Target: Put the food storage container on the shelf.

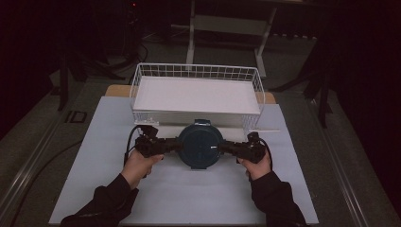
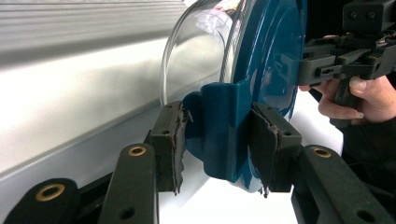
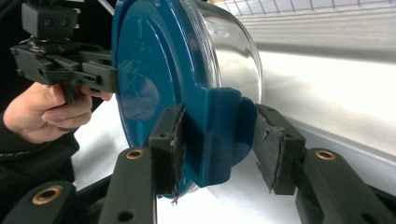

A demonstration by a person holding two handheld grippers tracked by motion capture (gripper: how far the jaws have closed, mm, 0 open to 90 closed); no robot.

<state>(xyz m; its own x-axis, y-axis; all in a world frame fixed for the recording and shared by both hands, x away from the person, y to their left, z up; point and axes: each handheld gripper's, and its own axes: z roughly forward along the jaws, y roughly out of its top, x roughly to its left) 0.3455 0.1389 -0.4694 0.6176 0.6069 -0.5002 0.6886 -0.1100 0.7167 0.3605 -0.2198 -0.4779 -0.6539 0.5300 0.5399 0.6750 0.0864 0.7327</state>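
High view, both grippers' fingers part-open, left gripper [image 1: 176,144] and right gripper [image 1: 223,148] clamping container [image 1: 200,145] clips (teal lid).

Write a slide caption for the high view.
Left gripper and right gripper clamp opposite clips of a blue-lidded container before a white wire basket.

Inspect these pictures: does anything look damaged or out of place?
Yes: the pads on both grippers are frayed and torn at the edges where they clamp the teal-lidded container's side clips. Nothing else stands out.
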